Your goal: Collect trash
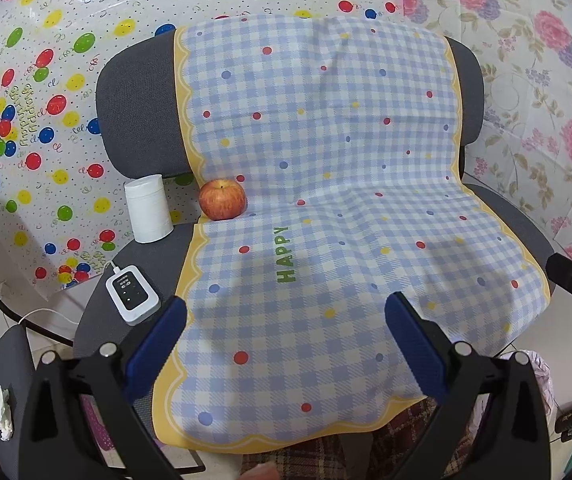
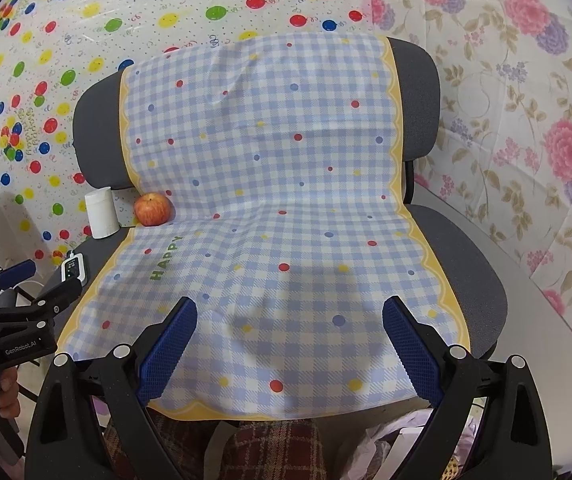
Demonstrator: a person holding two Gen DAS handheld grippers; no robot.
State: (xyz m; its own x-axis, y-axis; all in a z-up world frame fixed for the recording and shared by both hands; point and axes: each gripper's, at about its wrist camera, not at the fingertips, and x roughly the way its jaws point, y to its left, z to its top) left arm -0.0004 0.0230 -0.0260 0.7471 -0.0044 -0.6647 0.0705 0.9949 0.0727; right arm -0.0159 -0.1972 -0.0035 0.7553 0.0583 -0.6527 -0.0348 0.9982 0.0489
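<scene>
A crumpled white tissue (image 1: 1, 412) lies on a dark chair surface at the lower left of the left wrist view. My left gripper (image 1: 286, 312) hangs open over the front of a grey chair draped with a blue checked cloth (image 1: 317, 208); nothing is between its fingers. My right gripper (image 2: 289, 312) is also open and empty above the same cloth (image 2: 270, 216). A pink-and-white trash bag (image 2: 389, 448) shows below the chair's front edge, partly hidden by my right gripper. The left gripper (image 2: 26, 280) appears at the left edge of the right wrist view.
On the seat's left side stand a white paper roll (image 1: 149, 208), a red apple (image 1: 222, 199) and a white device (image 1: 133, 293) with a cable. Patterned sheets cover the walls. A second dark chair (image 1: 2, 364) stands at the left. Plaid fabric (image 2: 270, 452) lies below.
</scene>
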